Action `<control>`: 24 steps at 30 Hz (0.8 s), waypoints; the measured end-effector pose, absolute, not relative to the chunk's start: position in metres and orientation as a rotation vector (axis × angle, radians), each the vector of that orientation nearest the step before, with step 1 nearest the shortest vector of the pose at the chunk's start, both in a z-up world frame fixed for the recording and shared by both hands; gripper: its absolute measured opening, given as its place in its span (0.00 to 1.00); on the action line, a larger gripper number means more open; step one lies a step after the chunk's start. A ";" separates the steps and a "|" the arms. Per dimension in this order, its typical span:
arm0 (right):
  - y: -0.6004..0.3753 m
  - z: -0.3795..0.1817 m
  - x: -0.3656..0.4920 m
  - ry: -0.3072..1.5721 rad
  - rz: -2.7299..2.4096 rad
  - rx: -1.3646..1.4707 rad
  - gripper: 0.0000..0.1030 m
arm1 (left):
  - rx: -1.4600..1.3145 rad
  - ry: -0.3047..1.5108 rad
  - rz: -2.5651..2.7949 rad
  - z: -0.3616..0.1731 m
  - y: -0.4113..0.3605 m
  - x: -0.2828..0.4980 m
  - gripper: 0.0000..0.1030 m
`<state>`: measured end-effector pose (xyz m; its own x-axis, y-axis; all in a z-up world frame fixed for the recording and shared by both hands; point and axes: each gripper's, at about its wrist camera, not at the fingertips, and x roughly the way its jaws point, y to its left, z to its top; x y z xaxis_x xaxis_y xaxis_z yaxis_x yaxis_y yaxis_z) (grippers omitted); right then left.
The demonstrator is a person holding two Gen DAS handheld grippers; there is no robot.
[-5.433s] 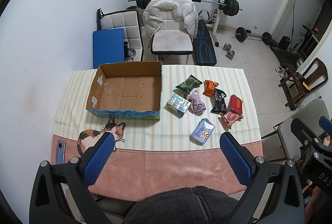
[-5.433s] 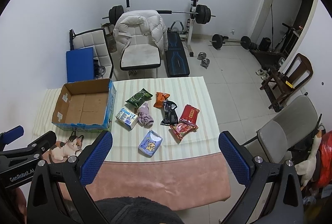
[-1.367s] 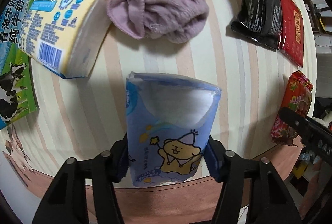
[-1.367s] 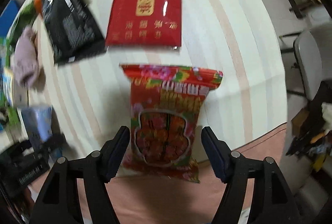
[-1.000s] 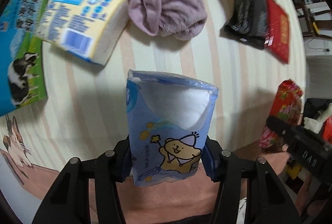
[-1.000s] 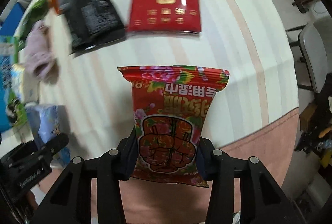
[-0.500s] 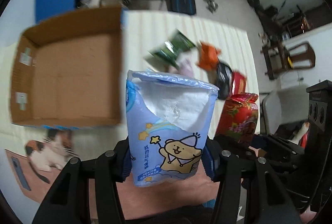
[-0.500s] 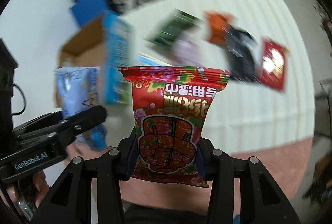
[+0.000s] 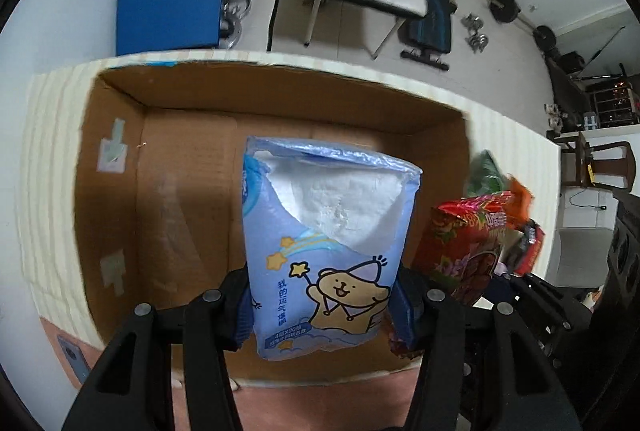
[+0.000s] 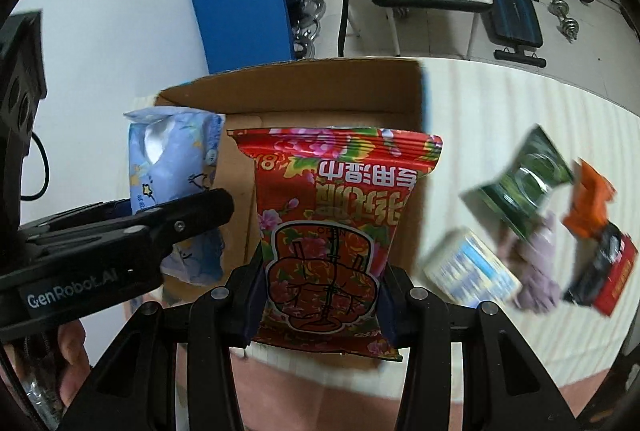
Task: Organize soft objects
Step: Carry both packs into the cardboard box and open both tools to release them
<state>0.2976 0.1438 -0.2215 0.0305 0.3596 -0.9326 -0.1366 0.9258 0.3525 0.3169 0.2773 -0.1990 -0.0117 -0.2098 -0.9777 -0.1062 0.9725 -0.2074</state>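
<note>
My left gripper (image 9: 322, 305) is shut on a blue tissue pack (image 9: 326, 239) with a cartoon bear, held above the open cardboard box (image 9: 176, 167). My right gripper (image 10: 322, 301) is shut on a red flowered wipes pack (image 10: 336, 227), just right of the left one and over the box's right part (image 10: 332, 87). The same red pack (image 9: 466, 243) shows at the right in the left wrist view. In the right wrist view the blue pack (image 10: 172, 167) and the left gripper (image 10: 120, 235) appear at the left. The box floor looks bare.
On the striped tablecloth (image 10: 500, 103) right of the box lie a green packet (image 10: 524, 179), an orange packet (image 10: 590, 199), a lilac cloth (image 10: 540, 271), a yellow-and-blue tissue brick (image 10: 468, 271) and a black and red packet (image 10: 604, 267). A phone (image 9: 74, 359) lies near the front-left edge. Chairs stand beyond.
Both grippers have lifted their packs off the cloth and carried them left, to above the cardboard box. The loose items now lie off to the right.
</note>
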 end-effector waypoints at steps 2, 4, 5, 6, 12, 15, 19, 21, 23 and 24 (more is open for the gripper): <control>0.160 -0.239 0.312 1.518 0.364 0.167 0.47 | -0.267 1.627 -0.095 -0.221 0.282 0.326 0.51; 0.169 -0.266 0.327 1.540 0.354 0.142 0.47 | -0.263 1.660 -0.092 -0.242 0.285 0.334 0.51; 0.174 -0.276 0.332 1.553 0.338 0.123 0.47 | -0.256 1.677 -0.096 -0.253 0.286 0.336 0.51; 0.177 -0.286 0.336 1.561 0.328 0.107 0.47 | -0.253 1.688 -0.095 -0.260 0.286 0.338 0.51; 0.187 -0.311 0.349 1.586 0.291 0.075 0.47 | -0.248 1.756 -0.151 -0.286 0.288 0.347 0.51; 0.190 -0.318 0.355 1.590 0.276 0.070 0.47 | -0.247 1.765 -0.132 -0.290 0.291 0.350 0.52; 0.194 -0.327 0.363 1.595 0.268 0.054 0.60 | -0.236 1.793 -0.124 -0.288 0.293 0.346 0.59; 0.198 -0.326 0.365 1.593 0.263 0.041 0.68 | -0.214 1.774 -0.103 -0.282 0.296 0.345 0.78; 0.200 -0.320 0.363 1.584 0.262 0.035 0.76 | -0.203 1.748 -0.085 -0.273 0.302 0.343 0.85; 0.202 -0.318 0.363 1.586 0.261 0.026 0.79 | -0.201 1.740 -0.083 -0.270 0.305 0.342 0.87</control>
<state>0.3626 0.2016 -0.3183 -0.0360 0.1790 -0.9832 -0.1457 0.9724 0.1824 0.3418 0.3052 -0.2696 -0.1664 -0.1808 -0.9693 -0.0877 0.9819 -0.1681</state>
